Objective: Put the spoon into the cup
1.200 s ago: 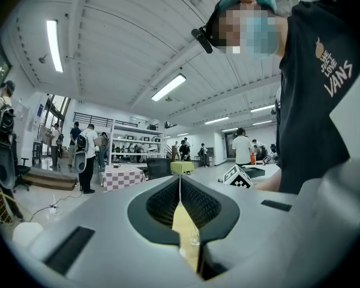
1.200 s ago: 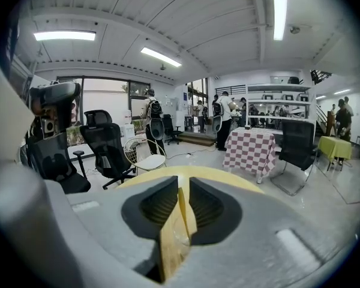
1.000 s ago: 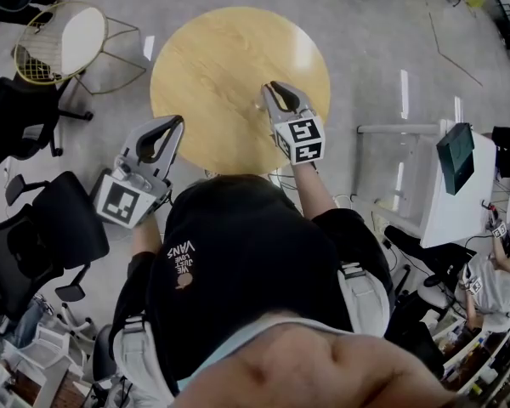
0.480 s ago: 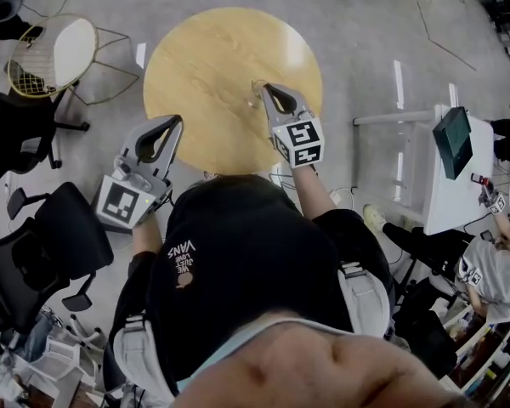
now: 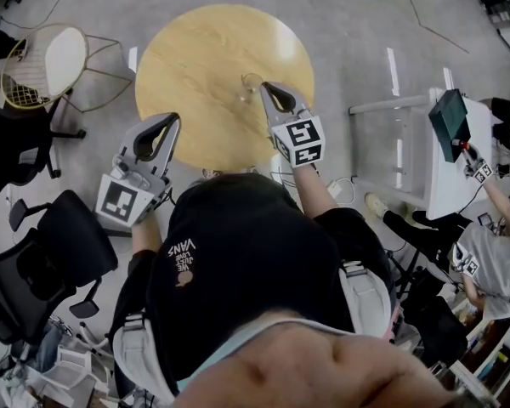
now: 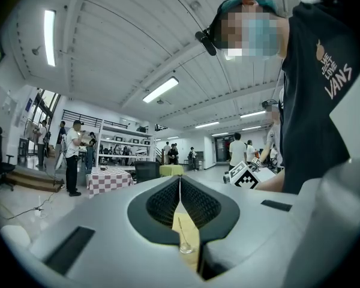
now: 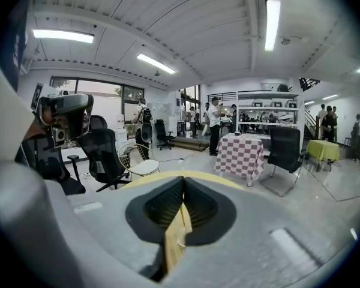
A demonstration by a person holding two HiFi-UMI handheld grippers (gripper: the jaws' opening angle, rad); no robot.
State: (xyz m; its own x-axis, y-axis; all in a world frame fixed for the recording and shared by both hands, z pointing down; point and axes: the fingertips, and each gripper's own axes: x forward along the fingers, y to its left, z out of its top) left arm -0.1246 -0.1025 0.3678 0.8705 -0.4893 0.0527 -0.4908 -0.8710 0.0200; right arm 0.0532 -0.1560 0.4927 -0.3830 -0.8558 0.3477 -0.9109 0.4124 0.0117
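A clear glass cup [image 5: 250, 84] stands on the round wooden table [image 5: 195, 58], toward its near right part. In the left gripper view the cup [image 6: 185, 245] shows through the gap below the jaws, with a thin spoon [image 6: 181, 228] leaning inside it. My right gripper [image 5: 267, 87] hangs over the table just right of the cup, its jaws shut on nothing. My left gripper [image 5: 171, 120] is held off the table's near left edge, also shut and empty. In the right gripper view the cup [image 7: 180, 240] is a faint shape between the closed jaws [image 7: 183, 180].
A wire chair with a white seat [image 5: 58, 58] stands left of the table. Black office chairs [image 5: 64, 240] crowd the left side. A white desk [image 5: 446, 189] and seated people are at the right. A checkered table [image 7: 241, 153] stands far off.
The right gripper has drawn back a little from the cup, which was hidden behind it and now shows to its left. The left gripper has barely moved.
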